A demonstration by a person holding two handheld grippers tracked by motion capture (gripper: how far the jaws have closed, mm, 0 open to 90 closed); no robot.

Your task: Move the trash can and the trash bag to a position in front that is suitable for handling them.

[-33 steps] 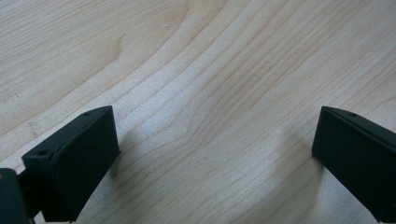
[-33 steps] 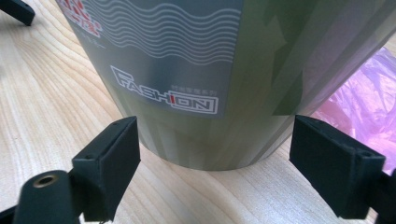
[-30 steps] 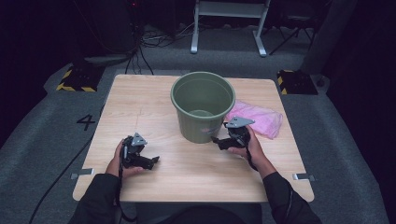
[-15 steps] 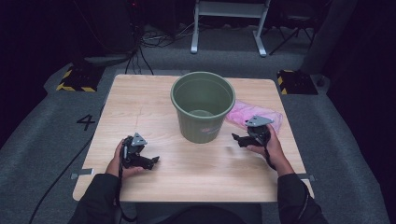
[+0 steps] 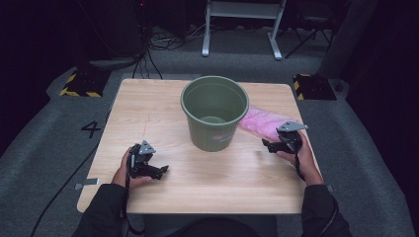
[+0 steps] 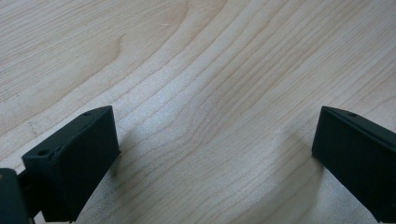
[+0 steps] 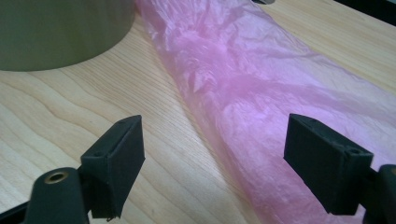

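Pink bag point(image 7: 261, 93) lies between right gripper point(image 7: 212, 154) jaws (spread).

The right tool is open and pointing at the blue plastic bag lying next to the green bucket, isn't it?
Nearly. The bag is pink, not blue; the right gripper view shows it clearly. The rest holds: the right tool is open, aimed at the bag, which lies beside the green bucket.

From the high view we look forward and down over the whole bench point(image 5: 163, 108) from the person's side. The left gripper view sits close above bare wood. The right gripper view, equally close, shares the pink bag point(image 7: 261, 93) and green bucket point(image 7: 60, 32) with the high view.
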